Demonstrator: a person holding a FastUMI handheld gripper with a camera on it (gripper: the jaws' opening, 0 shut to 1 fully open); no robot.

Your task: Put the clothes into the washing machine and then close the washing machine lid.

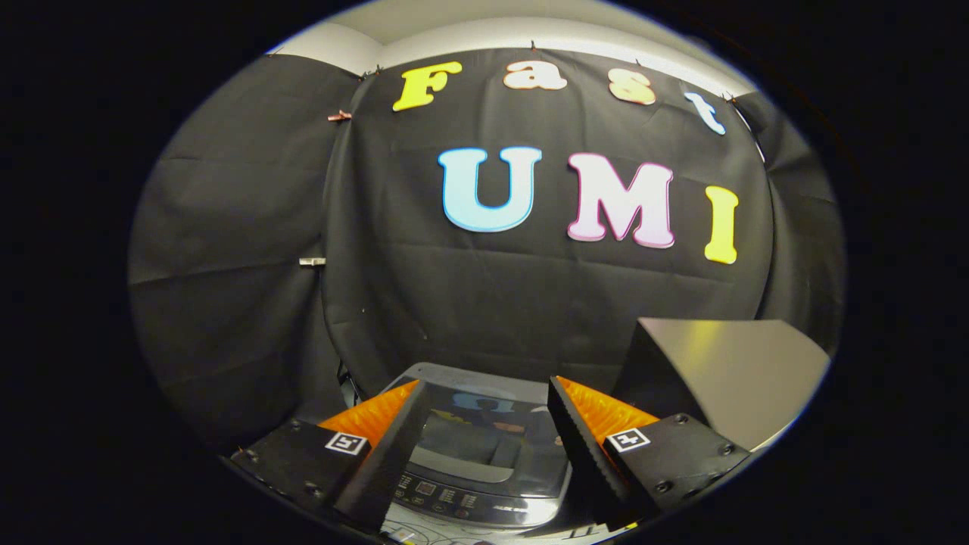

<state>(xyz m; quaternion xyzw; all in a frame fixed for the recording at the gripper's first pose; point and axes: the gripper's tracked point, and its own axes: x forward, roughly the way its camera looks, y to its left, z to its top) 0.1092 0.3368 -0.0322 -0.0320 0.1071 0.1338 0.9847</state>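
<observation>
Gripper view: gripper (pixel 484 439) released, empty, above washing machine (pixel 484 454). Lid (pixel 492 431) looks down, glassy: rigid, light, likely slippery; hook front edge near control panel (pixel 454 496).

square coded marker on each side of the claw (pixel 484 446), washing machine (pixel 484 484) panel print illegible

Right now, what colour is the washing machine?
Grey, with a dark glossy lid, in the gripper view: washing machine.

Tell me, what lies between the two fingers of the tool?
In the gripper view, the open tool holds nothing; between its fingers shows the washing machine below, its glossy lid down and control panel nearest.
</observation>
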